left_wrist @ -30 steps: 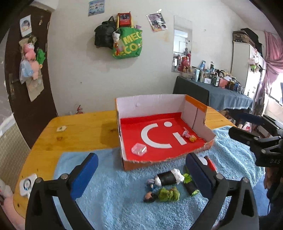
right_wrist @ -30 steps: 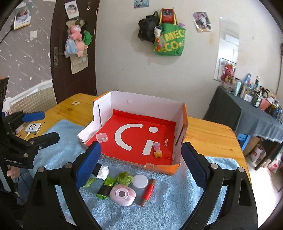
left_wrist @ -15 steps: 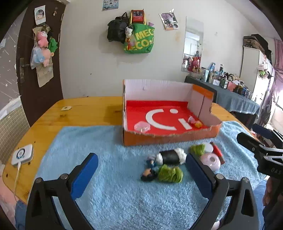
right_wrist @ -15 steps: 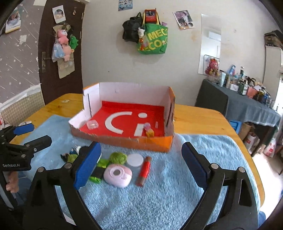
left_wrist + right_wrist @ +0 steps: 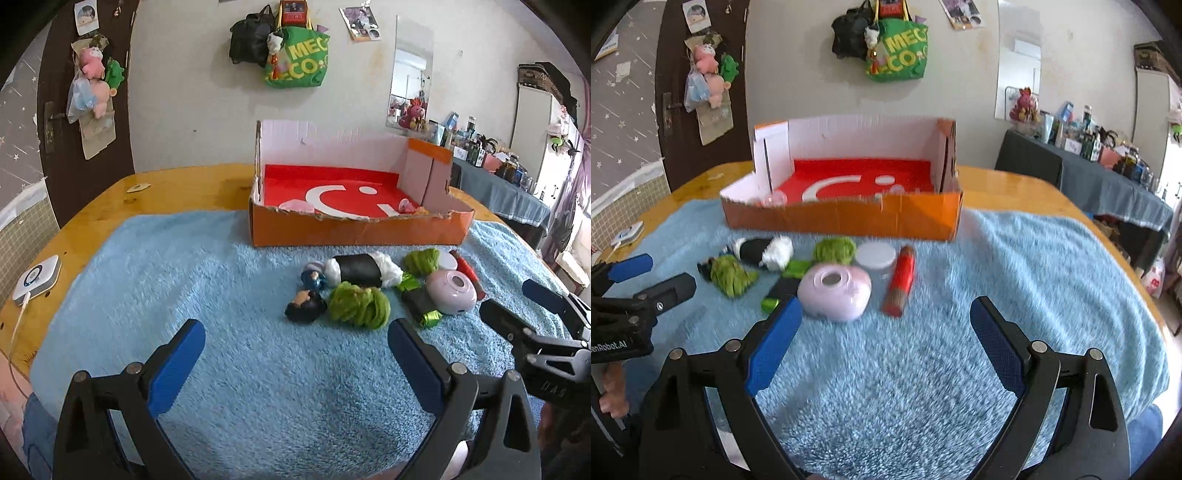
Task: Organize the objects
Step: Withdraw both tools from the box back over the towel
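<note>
Blue-padded, both tongs, left tongs (image 5: 293, 345) and right tongs (image 5: 884, 321), are hanging released and empty; the pink case (image 5: 834, 291) is lying just before the orange box (image 5: 846, 218), so be straddling it squarely before clenching.

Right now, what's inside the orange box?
Inside the orange box, on its red floor: a small clear container near the front wall, plus a small pink and yellow item to the right. The front wall hides the floor strip just behind it.

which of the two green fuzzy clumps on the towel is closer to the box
The smaller clump on the right, beside the white lid. The bigger one lies nearer the camera, next to the small dark figure.
</note>
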`<state>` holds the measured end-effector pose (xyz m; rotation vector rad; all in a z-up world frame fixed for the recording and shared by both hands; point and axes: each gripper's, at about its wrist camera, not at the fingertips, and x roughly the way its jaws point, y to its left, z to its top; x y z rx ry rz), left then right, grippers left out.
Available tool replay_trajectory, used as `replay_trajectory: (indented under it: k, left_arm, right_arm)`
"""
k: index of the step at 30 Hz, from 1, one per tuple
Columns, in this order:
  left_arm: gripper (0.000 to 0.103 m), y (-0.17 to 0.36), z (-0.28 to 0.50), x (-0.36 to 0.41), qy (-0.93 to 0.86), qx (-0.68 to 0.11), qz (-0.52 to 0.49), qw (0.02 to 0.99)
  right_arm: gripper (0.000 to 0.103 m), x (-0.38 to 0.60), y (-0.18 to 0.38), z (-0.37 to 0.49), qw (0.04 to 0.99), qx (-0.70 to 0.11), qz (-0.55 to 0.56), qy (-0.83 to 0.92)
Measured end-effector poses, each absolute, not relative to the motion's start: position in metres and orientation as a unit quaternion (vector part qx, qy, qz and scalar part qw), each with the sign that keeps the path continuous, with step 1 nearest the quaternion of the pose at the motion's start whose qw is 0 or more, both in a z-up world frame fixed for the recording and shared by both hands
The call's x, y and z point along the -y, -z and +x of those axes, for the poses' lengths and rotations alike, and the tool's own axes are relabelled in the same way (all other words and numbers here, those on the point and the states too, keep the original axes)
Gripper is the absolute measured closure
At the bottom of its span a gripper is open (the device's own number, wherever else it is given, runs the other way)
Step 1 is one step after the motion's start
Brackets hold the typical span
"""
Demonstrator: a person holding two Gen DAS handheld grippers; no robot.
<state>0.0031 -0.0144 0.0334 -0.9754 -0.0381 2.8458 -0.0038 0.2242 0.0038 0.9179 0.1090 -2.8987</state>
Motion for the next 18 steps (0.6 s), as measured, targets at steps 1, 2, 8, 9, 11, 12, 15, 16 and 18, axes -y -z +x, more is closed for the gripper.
replay_trajectory:
  k: [1, 2, 8, 9, 11, 12, 15, 16, 18]
  left_arm:
    - [0.002, -0.033, 0.003, 0.014, -0.944, 0.013, -0.324, 0.067]
    - [0.002, -0.032, 0.003, 0.014, -0.944, 0.014, -0.324, 0.067]
    - [0.002, -0.031, 0.0, 0.015, -0.942, 0.017, -0.328, 0.067]
    - [0.002, -0.031, -0.001, 0.016, -0.942, 0.017, -0.329, 0.066]
    - [0.002, -0.03, -0.004, 0.017, -0.941, 0.015, -0.332, 0.063]
    - [0.002, -0.03, -0.006, 0.018, -0.941, 0.013, -0.334, 0.062]
    - [0.003, -0.028, -0.011, 0.023, -0.938, 0.009, -0.341, 0.059]
    - [0.003, -0.027, -0.013, 0.024, -0.937, 0.008, -0.344, 0.058]
    - [0.004, -0.024, -0.018, 0.028, -0.934, 0.007, -0.352, 0.058]
  right_arm:
    - [0.01, -0.224, -0.003, -0.004, 0.05, -0.036, 0.303, 0.951]
    - [0.01, -0.223, -0.002, -0.003, 0.05, -0.038, 0.304, 0.951]
    - [0.01, -0.226, -0.003, -0.004, 0.048, -0.035, 0.306, 0.95]
    - [0.01, -0.227, -0.003, -0.005, 0.047, -0.034, 0.308, 0.95]
    - [0.01, -0.228, -0.003, -0.007, 0.044, -0.033, 0.31, 0.949]
    - [0.01, -0.23, -0.003, -0.009, 0.041, -0.033, 0.313, 0.948]
    - [0.01, -0.232, -0.002, -0.013, 0.037, -0.035, 0.32, 0.946]
    - [0.01, -0.233, -0.001, -0.014, 0.034, -0.037, 0.323, 0.945]
    - [0.01, -0.235, 0.002, -0.017, 0.03, -0.039, 0.329, 0.943]
